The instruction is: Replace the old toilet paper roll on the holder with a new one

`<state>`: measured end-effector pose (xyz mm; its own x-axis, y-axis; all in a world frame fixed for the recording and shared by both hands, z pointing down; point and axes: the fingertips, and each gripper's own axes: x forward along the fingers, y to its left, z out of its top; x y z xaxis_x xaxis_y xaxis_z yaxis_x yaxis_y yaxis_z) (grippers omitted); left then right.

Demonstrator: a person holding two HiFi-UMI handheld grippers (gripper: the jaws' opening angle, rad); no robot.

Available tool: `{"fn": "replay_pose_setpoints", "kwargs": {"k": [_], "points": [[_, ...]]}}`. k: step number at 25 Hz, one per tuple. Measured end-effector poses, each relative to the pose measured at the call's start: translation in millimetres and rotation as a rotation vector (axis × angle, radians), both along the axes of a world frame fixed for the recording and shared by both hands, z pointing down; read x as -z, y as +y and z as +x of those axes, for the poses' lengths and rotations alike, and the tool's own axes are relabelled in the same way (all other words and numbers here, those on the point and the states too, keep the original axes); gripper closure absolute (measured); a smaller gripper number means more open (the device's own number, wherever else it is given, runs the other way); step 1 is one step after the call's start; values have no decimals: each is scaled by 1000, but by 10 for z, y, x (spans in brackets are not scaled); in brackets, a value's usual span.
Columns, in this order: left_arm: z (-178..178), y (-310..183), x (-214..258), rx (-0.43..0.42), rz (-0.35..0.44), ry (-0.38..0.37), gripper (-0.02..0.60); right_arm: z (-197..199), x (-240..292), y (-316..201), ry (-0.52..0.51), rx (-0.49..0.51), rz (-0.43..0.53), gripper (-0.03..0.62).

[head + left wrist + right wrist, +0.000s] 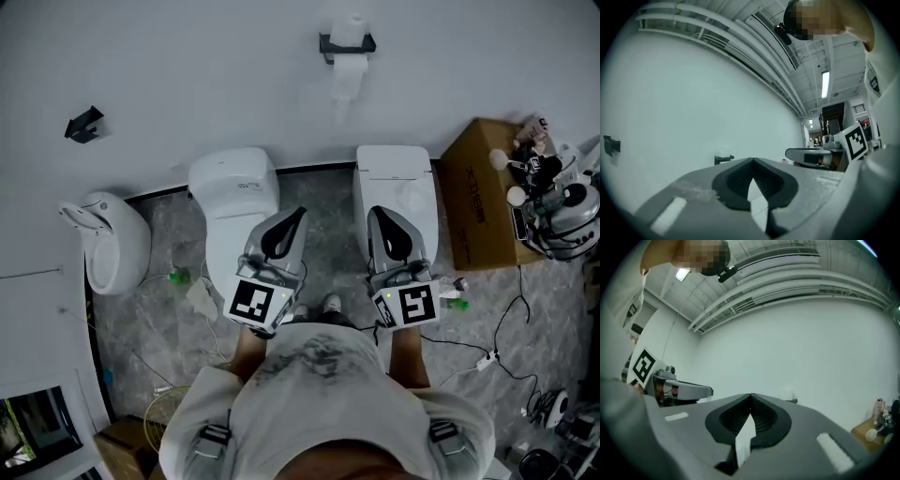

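Observation:
The old toilet paper roll point(350, 32) sits on a black wall holder point(346, 45), with a tail of paper hanging below it. It shows small and pale in the left gripper view as the roll on its holder point(723, 158) and in the right gripper view as the roll point(788, 395). My left gripper point(299, 214) and right gripper point(375, 213) are held side by side, close to my body, far short of the wall. Both point level toward it. Each has its jaws shut with nothing between them: left gripper point(753, 161), right gripper point(751, 396).
Two white toilets point(234, 192) point(396, 183) stand against the wall below the holder, and a urinal point(114, 240) is at the left. A second black bracket point(84, 124) is on the left of the wall. A cardboard box point(476, 197) with bottles and gear stands at the right; cables lie on the floor.

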<state>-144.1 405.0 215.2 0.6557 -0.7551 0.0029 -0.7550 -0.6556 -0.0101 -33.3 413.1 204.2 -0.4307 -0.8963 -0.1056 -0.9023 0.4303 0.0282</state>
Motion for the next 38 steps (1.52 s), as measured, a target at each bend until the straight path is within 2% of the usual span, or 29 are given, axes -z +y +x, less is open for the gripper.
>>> {"fn": "replay_pose_setpoints", "kwargs": {"k": [10, 17, 29, 34, 38], "points": [[331, -73, -38, 54, -21, -18, 591, 253, -5, -141, -9, 69, -6, 592], [356, -304, -56, 56, -11, -37, 591, 299, -43, -384, -11, 73, -8, 592], [319, -1161, -67, -8, 7, -10, 591, 251, -86, -1171, 23, 27, -26, 592], [219, -1555, -74, -27, -12, 6, 591, 207, -118, -1529, 35, -10, -38, 592], [139, -1831, -110, -51, -5, -9, 591, 137, -140, -1771, 43, -31, -45, 592]]}}
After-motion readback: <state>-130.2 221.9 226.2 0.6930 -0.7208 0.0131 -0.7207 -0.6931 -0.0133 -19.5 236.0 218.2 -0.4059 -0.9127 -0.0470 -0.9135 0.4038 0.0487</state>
